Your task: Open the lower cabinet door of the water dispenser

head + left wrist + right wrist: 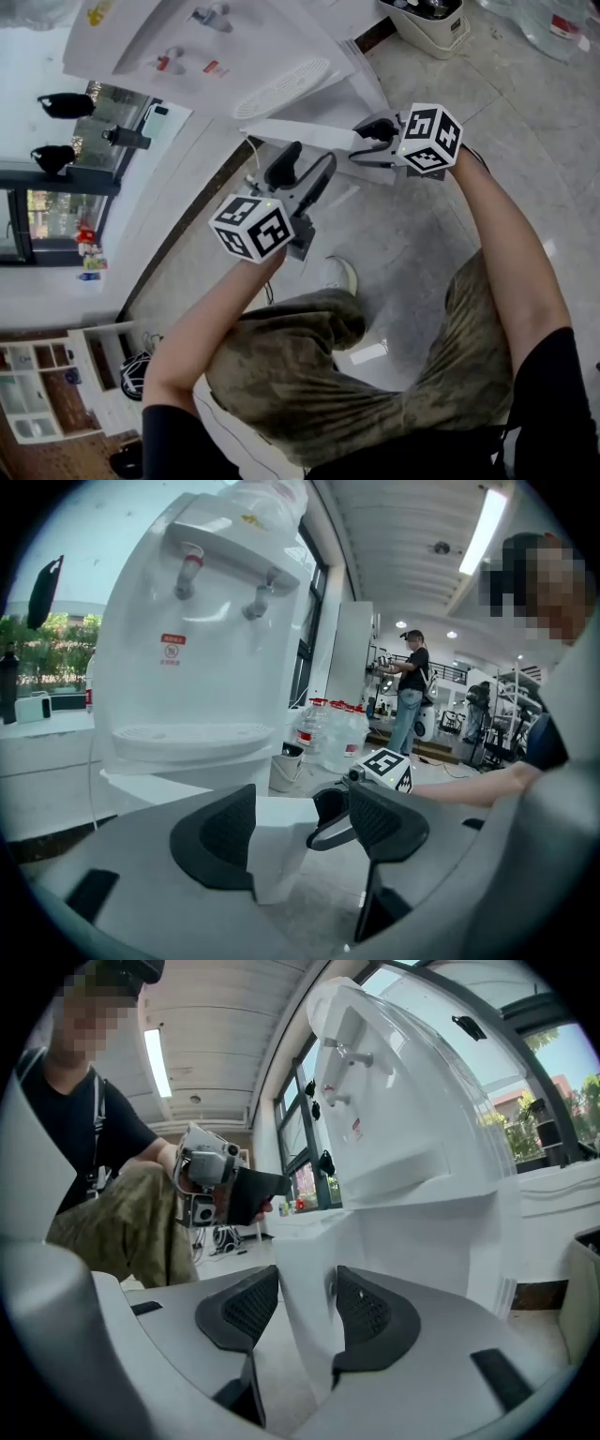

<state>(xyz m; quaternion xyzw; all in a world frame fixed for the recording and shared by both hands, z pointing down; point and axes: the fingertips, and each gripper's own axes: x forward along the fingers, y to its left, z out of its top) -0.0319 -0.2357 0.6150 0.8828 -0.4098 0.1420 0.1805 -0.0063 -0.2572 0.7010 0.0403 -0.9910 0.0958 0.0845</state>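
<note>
The white water dispenser (234,47) stands in front of me, its two taps and drip tray showing in the left gripper view (187,667). Its lower cabinet door (295,134) stands swung out from the body. My right gripper (367,133) is shut on the door's free edge, and in the right gripper view (305,1302) the white door panel (305,1260) fills the gap between both pads. My left gripper (307,161) hangs just below the door with its jaws spread. In the left gripper view (300,827) the door's corner (281,846) lies by the left pad, clear of the right one.
A white bin (433,23) stands beside the dispenser on the tiled floor. Several large water bottles (328,733) sit behind it, and a person (411,691) stands farther back. A low shelf unit (37,394) is at my left. My shoe (342,275) is under the grippers.
</note>
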